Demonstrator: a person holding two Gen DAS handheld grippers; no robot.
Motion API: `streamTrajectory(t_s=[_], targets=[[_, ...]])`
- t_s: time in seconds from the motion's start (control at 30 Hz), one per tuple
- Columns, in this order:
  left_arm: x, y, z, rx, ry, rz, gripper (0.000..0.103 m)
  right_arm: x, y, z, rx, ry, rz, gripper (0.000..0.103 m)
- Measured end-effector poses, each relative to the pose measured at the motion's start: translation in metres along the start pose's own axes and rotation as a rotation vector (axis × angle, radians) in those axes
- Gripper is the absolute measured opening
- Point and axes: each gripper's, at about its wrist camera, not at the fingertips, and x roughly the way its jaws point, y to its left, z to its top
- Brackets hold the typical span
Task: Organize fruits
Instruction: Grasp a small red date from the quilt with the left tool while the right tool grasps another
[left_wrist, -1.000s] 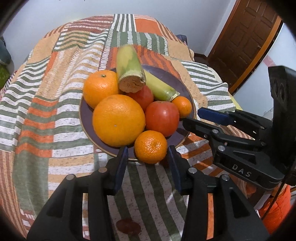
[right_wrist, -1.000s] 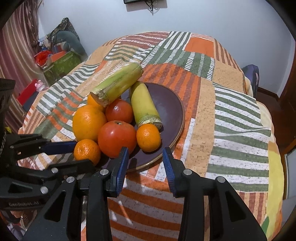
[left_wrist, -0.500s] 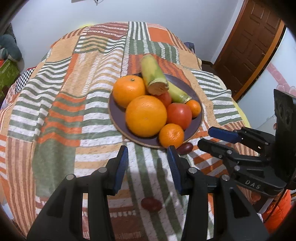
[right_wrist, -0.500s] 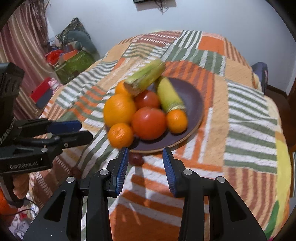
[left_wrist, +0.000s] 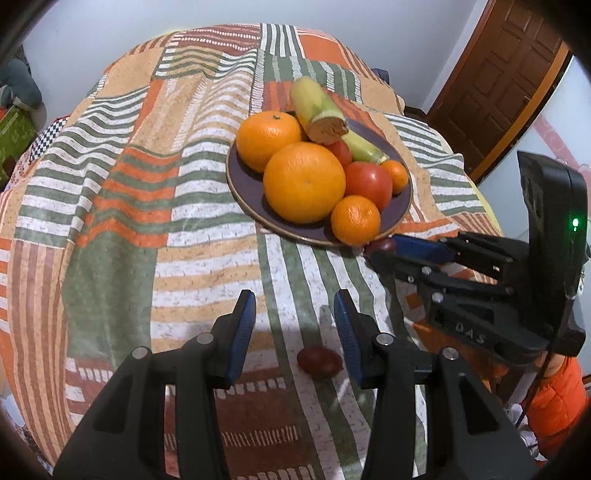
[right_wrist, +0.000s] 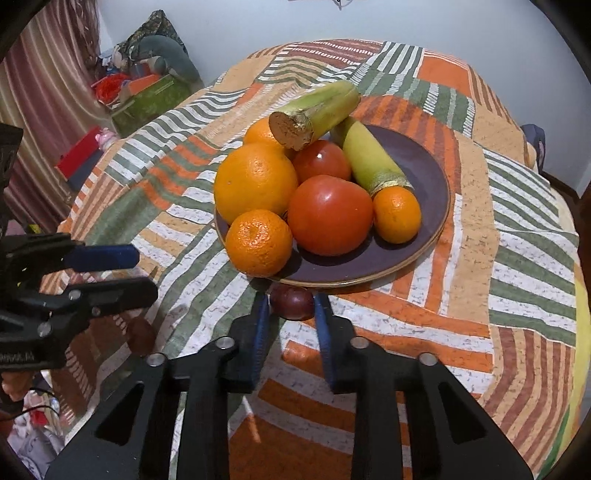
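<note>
**Right wrist view catches the grab, left wrist view catches the spare fruit**

Right wrist view is the clear one: the right gripper (right_wrist: 291, 308) has just been closing, and its blue pads are now clamped on a small dark red fruit (right_wrist: 292, 302) lying on the patchwork cloth (right_wrist: 517, 236), right at the plate's (right_wrist: 424, 162) 6 o'clock rim. From the left wrist camera that same fruit (left_wrist: 380, 245) is only a dark nub poking out at the tip of the right gripper (left_wrist: 376, 254), at about 5 o'clock off the plate (left_wrist: 243, 184), so you can't judge the grip there.

What the left wrist view adds is a second dark red fruit (left_wrist: 319, 362) on the cloth (left_wrist: 110, 221), low between the fingers of the left gripper (left_wrist: 293, 332), nearer the right pad. The jaws stand apart and I don't see them touching it. In the right wrist view that one is just a dim blob near 8 o'clock under the left gripper (right_wrist: 140, 273).

Piled on the plate: big orange (right_wrist: 255, 182), another orange (left_wrist: 269, 140) behind it, two tomatoes (right_wrist: 330, 214), two mandarins (right_wrist: 258, 243) and two cut green-yellow stalks (right_wrist: 317, 110).
</note>
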Motion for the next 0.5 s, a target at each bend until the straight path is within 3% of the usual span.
streamTrajectory(t_s=[0.5], targets=[[0.003, -0.019, -0.024, 0.034, 0.059, -0.016, 0.044, -0.039, -0.002, -0.014, 0.029, -0.058, 0.003, 0.021]])
